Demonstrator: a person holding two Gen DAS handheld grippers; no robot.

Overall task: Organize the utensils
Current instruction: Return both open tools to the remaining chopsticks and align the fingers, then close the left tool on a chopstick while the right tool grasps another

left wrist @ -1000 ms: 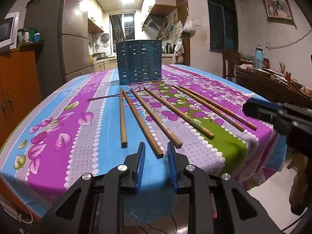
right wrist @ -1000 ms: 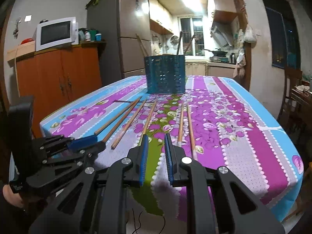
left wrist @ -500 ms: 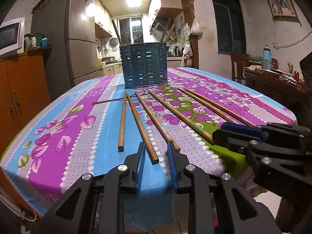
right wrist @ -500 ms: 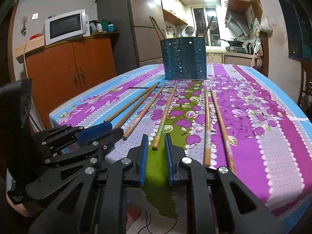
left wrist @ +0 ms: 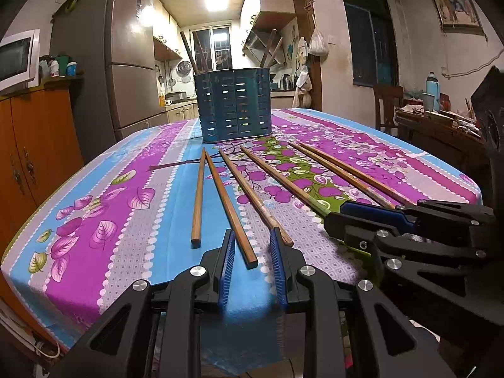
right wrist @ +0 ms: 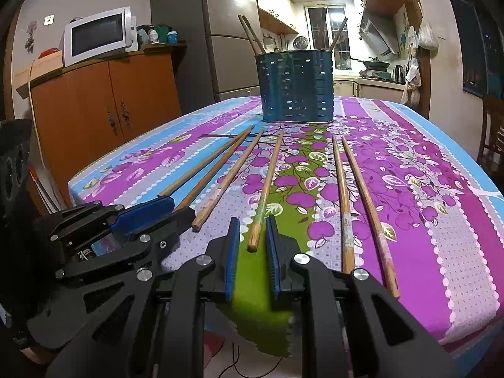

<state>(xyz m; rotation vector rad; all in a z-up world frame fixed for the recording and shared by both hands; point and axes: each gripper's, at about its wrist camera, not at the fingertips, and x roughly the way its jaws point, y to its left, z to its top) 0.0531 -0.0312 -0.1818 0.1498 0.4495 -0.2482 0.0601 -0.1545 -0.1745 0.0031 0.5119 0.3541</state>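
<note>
Since a second ago, both grippers have closed in on the near ends of the chopsticks, and the right gripper [left wrist: 343, 217] now fills the right side of the left wrist view. Six wooden chopsticks lie fanned on the flower-patterned surface [left wrist: 104, 220], thick ends near, tips toward the blue slotted holder [left wrist: 234, 104] standing at the far middle with several sticks already upright in it. From the left: one short-looking chopstick [left wrist: 197, 201], then a second chopstick [left wrist: 228, 209] whose near end lies between the left gripper [left wrist: 252, 263] fingers, which stand slightly apart without touching it. Further right, a greenish-tinted chopstick [right wrist: 264, 195] ends between the right gripper's narrowly parted fingers [right wrist: 232, 252], also ungripped. Two more chopsticks [right wrist: 345, 201] lie parallel on the far right.
</note>
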